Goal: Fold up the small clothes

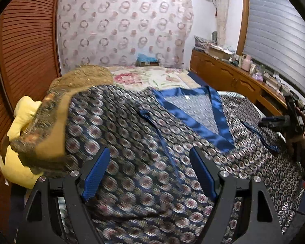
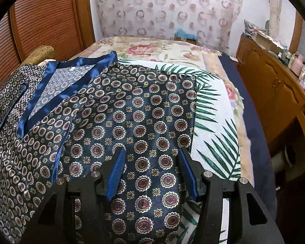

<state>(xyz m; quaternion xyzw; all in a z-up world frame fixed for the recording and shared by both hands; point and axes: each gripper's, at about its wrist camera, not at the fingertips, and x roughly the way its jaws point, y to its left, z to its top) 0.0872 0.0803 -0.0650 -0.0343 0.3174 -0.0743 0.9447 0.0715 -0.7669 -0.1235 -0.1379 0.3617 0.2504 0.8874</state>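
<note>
**Both claws released above patterned top on bed**

Left claw (image 1: 150, 170): jaws spread wide, blue pads (image 1: 95, 172) clear of the cloth, nothing between them but the fabric lying below. View blurred, so contact with the cloth cannot be ruled out at the pad tips.

Right claw (image 2: 152, 170): jaws parted, not gripping. The sleeve (image 2: 144, 109) of the top lies under and between the pads; pads do not press on it as far as can be seen.

Task item: navy medallion-print top (image 1: 152, 142), V-neck with blue satin trim (image 1: 219, 122), spread flat on the bed (image 2: 219, 138). Neckline points toward the near edge of the bed; small white label visible inside the back of the neck. Right-hand sleeve lies out toward the bed's right edge, resting on the palm-leaf cloth (image 2: 217, 162) that covers the near part of the bed.

Left edge of bed: yellow cushion (image 1: 20, 142) with a brown patterned cloth (image 1: 50, 134) draped over it, just beside the top. A brown-gold pillow (image 1: 81, 77) sits behind.

Farther back: floral bedspread (image 1: 148, 77) up to the far edge of the bed, a teal item (image 1: 146, 58) at the far edge against the ring-patterned curtain (image 1: 124, 26).

Right of bed: wooden cabinet (image 1: 223, 73) with cluttered top, under a window with blinds (image 1: 278, 38). Left of bed: slatted wooden door (image 1: 28, 44).

In the left wrist view the right claw's black body and the hand holding it appear at the right edge.
</note>
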